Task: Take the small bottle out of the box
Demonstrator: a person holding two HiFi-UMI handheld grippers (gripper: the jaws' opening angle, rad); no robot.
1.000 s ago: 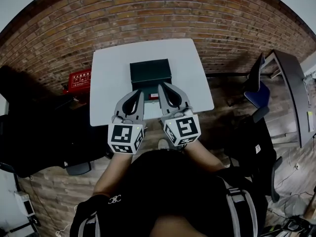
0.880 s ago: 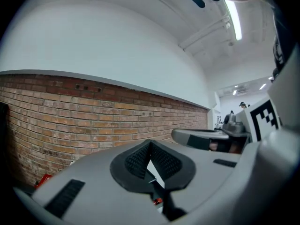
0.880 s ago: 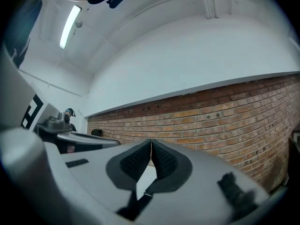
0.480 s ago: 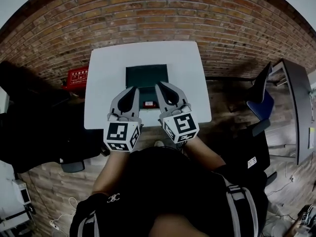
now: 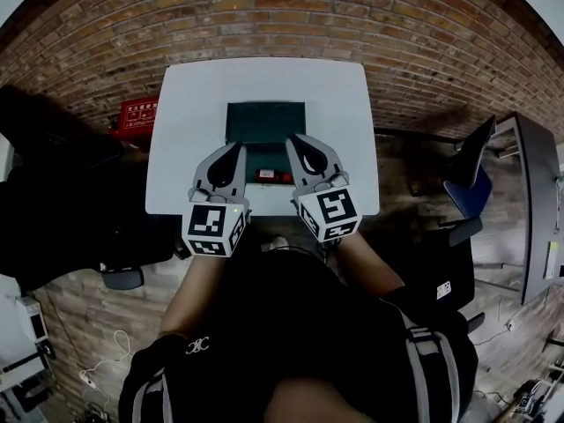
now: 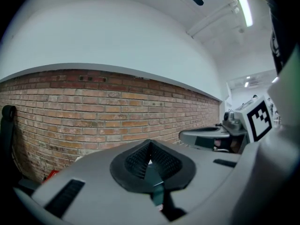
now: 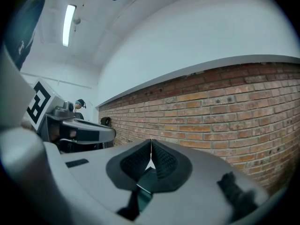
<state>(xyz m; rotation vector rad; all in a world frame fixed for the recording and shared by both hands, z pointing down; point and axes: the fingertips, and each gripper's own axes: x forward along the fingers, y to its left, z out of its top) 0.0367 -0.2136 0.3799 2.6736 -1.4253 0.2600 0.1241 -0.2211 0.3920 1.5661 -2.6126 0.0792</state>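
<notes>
A small red object, too small to identify as the bottle, lies just in front of the dark green rectangular box on the smooth white table, between the grey left gripper and right gripper, whose ribbed black pads meet tip to tip with nothing held.

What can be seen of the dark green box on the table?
The dark green box is a rectangle with a matte top, seemingly closed; its inside is hidden. It lies flat at mid-width on the white table, edges square to it. The left gripper and right gripper overlap its near corners; contact is unclear.
</notes>
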